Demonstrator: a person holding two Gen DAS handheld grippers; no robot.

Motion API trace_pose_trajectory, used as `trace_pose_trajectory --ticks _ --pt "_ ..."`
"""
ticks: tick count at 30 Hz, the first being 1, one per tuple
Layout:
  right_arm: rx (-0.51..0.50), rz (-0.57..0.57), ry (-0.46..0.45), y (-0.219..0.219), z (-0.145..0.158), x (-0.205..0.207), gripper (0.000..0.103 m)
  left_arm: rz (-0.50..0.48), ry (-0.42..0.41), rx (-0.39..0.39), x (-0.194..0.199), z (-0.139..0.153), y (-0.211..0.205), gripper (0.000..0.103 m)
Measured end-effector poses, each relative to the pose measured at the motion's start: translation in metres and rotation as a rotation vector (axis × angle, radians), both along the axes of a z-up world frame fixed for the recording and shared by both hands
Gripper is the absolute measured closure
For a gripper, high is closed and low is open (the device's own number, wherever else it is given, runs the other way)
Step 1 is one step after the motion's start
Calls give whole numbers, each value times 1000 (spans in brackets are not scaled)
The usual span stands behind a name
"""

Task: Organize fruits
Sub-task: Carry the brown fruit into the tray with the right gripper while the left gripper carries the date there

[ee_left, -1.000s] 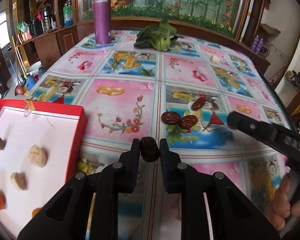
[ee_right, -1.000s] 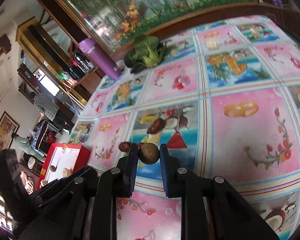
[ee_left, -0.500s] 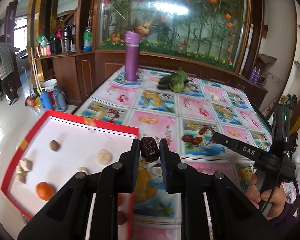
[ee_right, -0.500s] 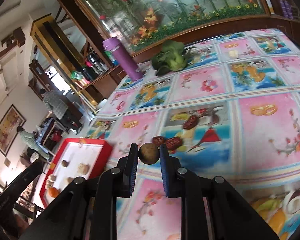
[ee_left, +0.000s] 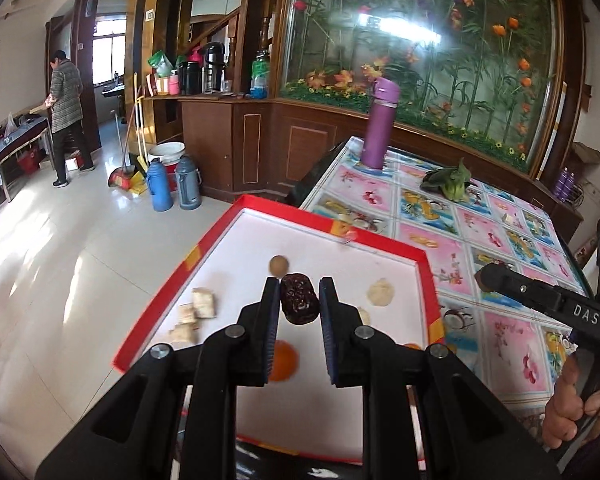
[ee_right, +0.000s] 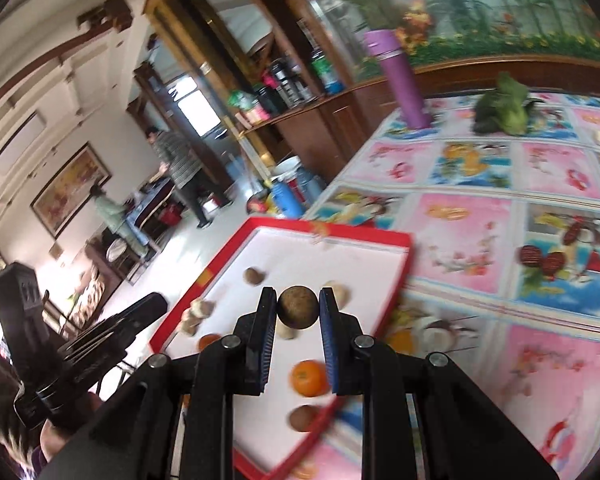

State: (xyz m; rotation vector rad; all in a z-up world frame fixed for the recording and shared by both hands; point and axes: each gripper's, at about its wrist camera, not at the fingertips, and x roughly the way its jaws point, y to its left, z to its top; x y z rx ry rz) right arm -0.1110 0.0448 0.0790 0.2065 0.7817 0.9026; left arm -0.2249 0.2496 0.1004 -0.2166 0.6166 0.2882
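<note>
Dried date [ee_left: 299, 298] is clamped in left gripper [ee_left: 299, 300], round brown fruit [ee_right: 299, 306] in right gripper [ee_right: 299, 307], both mid-frame over red tray [ee_left: 216, 236]. Risk: round fruit rolls off if released high.

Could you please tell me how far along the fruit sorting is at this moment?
Done: several pieces, including an orange tangerine, lie in the red-rimmed white tray. In hand: the left gripper holds a dark wrinkled date, the right gripper a round brown fruit, both above the tray. Left: three dark dates on the tablecloth.
</note>
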Motion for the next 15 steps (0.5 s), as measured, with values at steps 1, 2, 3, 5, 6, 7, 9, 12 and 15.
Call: trace_pose_trajectory --ticks 1,2,3,5,6,7,9,12,15 --pt "-9 29 4 10 -2 -5 83 -1 5 6 -2 -1 1 81" --pt "-18 55 7 18 -4 -10 83 -4 10 12 -3 -3 1 81" --pt "-22 75 7 23 -7 -15 83 -14 15 19 -5 -5 -1 81" --pt "-42 123 7 34 -14 -26 83 -34 27 35 -10 -11 -3 81" --pt "-58 139 5 39 -18 -30 83 -38 37 48 -12 -15 -4 81" --pt "-73 150 5 42 -21 -34 83 -46 45 58 -12 -18 -6 81" --pt "-109 168 15 50 -31 -39 83 -66 63 65 -12 -24 -6 81" --pt "-153 175 41 56 -47 -42 83 -94 97 78 -10 -31 -11 81" --pt "-189 177 54 59 -57 -43 83 -113 136 97 -9 -41 -15 81"
